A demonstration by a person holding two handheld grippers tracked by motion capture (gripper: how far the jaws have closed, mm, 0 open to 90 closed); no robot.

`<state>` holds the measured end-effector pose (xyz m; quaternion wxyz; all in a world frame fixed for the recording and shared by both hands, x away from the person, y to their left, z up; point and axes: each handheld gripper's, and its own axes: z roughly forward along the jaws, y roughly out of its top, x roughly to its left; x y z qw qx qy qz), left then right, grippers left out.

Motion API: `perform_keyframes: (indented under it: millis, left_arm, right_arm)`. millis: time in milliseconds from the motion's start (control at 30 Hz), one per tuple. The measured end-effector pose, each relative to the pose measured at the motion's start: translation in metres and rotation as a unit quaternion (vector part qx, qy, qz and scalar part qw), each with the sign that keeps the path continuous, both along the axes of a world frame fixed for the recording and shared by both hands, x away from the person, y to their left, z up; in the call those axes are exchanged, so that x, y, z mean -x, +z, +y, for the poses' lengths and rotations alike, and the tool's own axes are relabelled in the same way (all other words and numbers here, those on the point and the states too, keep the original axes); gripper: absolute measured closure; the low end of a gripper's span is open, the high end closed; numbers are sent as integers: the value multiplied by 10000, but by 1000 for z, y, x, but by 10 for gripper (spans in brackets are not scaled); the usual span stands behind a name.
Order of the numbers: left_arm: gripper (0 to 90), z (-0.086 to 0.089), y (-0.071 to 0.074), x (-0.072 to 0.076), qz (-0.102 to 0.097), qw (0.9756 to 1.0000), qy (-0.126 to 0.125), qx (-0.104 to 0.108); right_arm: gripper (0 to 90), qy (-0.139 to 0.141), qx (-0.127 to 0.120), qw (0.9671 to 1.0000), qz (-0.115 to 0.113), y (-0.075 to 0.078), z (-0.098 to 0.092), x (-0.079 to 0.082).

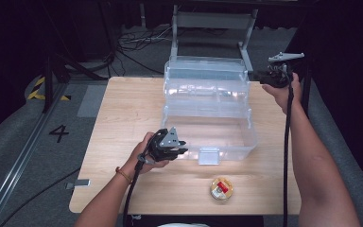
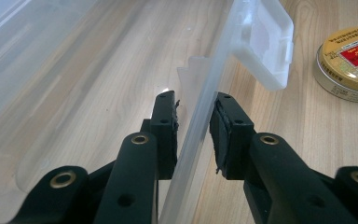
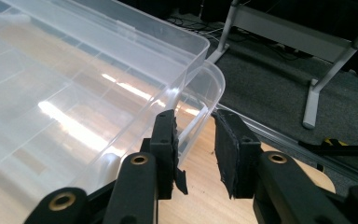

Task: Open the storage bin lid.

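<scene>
Left gripper [image 2: 193, 135] clamps front wall of clear box [image 1: 208, 90] mid-table; right gripper [image 3: 193, 149] straddles its far corner rim, grip unclear. Brace the front steady, move lid gently. Round tin [image 1: 221, 188] sits just in front.

**Clear box, lid up**

We see a clear plastic storage box [image 1: 208, 127] at the centre of the frame, open, its compartmented lid standing up behind it at upper centre, a latch tab hanging at its front wall, bottom centre.
</scene>
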<state>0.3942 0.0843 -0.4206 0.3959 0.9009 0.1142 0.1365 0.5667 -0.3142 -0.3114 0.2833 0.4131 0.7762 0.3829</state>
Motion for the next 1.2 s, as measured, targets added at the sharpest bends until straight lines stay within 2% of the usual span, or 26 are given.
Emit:
perform_keyframes:
  millis: [167,333,667,1200]
  left_arm:
    - [724,0,0,0,3,10000,1,0]
    - [724,0,0,0,-3,10000,4,4]
    - [720,0,0,0,-1,10000,19,7]
    - [714,0,0,0,-8,10000,36,7]
  right_arm:
    - [683,107,53,9999,56,-4,-2,12]
    - [662,141,234,9995,154,-7,-4,23]
    - [639,288,255,9992,105,-9,-5,46]
    - [561,569,451,9973,88,-13,-4,84]
